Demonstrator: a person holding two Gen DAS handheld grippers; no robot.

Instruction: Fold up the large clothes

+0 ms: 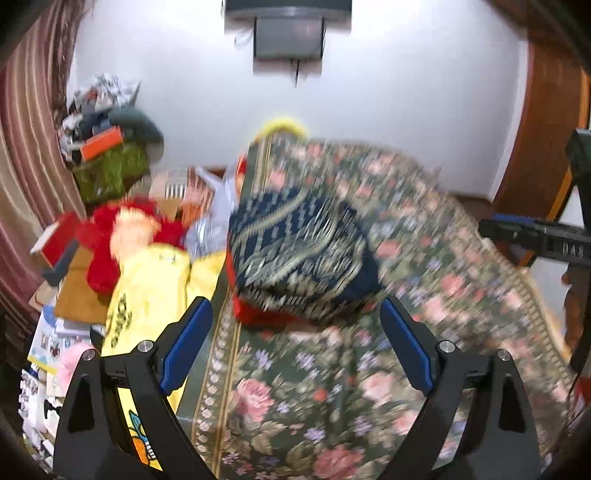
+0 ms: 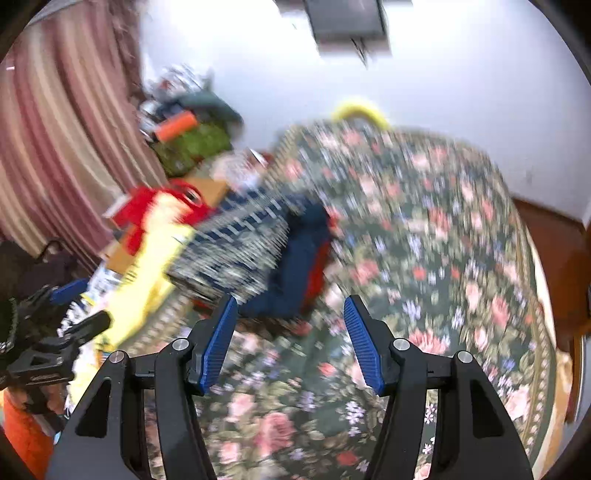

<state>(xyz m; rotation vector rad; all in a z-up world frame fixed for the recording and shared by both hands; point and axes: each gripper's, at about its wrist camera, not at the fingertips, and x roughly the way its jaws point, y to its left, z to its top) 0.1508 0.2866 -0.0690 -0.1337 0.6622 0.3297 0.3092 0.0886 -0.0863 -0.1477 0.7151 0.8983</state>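
Note:
A folded dark blue cloth with a gold pattern (image 1: 299,254) lies on a green floral table cover (image 1: 303,398), with red cloth showing under its near edge. My left gripper (image 1: 295,325) hangs open above the near side of it, nothing between its blue pads. In the right wrist view the same blue cloth (image 2: 258,243) lies ahead and left, blurred. My right gripper (image 2: 290,321) is open about half way and holds nothing, over the floral cover (image 2: 424,258). The other gripper shows at each view's edge: the right one (image 1: 532,240) and the left one (image 2: 55,332).
A yellow cloth (image 1: 147,295) and a red cloth (image 1: 107,236) lie left of the floral cover among boxes and papers. A cluttered pile with a green bag (image 1: 107,173) stands by the striped curtain (image 1: 26,147). A white wall and a dark mounted box (image 1: 288,33) are behind.

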